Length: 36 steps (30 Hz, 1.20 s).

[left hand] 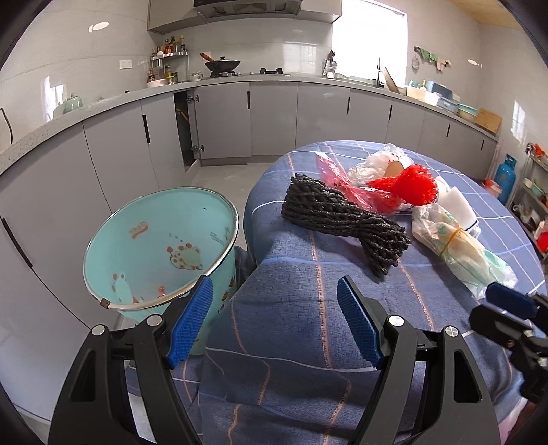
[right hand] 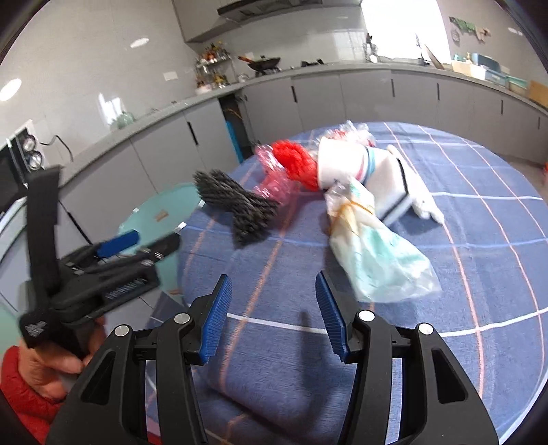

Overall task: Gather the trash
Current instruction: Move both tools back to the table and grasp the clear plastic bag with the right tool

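Lighting: we note bright daylight from a blown-out window [left hand: 369, 34]; glare on wall tiles [left hand: 99, 26]. Quality: strong fisheye bending, dark corner vignettes. Right wrist view motion-blurred; left wrist view sharp.

Right gripper [right hand: 274, 313], jaws apart and empty, above the blue checked tablecloth [right hand: 479, 212]; beyond lie a plastic bag [right hand: 380, 260], black rope bundle [right hand: 236, 202] and red netting [right hand: 299, 164].

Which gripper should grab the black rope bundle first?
Left, probably. The left gripper is open, pointing at the black rope bundle, with the bin beside it. The right gripper faces the plastic bag.
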Available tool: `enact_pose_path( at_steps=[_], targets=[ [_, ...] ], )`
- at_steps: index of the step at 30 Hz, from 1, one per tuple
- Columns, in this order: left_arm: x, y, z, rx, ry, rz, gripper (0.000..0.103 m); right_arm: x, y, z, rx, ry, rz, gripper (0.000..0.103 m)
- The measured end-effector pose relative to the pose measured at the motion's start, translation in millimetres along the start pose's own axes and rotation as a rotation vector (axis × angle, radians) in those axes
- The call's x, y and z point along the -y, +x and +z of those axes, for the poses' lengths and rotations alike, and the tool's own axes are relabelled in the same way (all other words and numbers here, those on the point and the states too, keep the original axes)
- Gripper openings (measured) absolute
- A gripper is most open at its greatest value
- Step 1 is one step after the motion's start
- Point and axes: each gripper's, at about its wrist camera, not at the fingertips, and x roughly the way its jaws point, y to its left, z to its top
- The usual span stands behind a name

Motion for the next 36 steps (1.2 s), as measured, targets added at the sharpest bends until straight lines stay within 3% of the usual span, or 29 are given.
enact_pose_path(
  at_steps=[5,11,13,17,23,32,36],
  targets=[
    [-1,2,0,-0.007,-0.009,0.001,0.074,-4,-10,15,0.053,0.002,0.004,0.051],
    [-1,2,0,-0.011,-0.016,-0.010,0.074,9,-10,45,0.112,0.014,-0.074,0.052],
    [1,1,2,0.000,-0.013,-0.018,0.074,22,-4,52,0.088,0.023,-0.130,0.058],
    [6,-1,7,0.023,-0.004,-0.038,0.074,51,11,46,0.033,0.044,-0.221,0.058],
    [18,7,15,0.009,-0.015,-0.072,0.074,65,33,27,-0.049,0.077,-0.178,0.057],
    [33,17,23,-0.003,-0.028,-0.100,0.074,58,43,20,-0.067,0.032,-0.191,0.048],
    [36,21,29,-0.009,-0.055,-0.110,0.074,59,44,17,-0.086,0.025,-0.187,0.029]
  ],
)
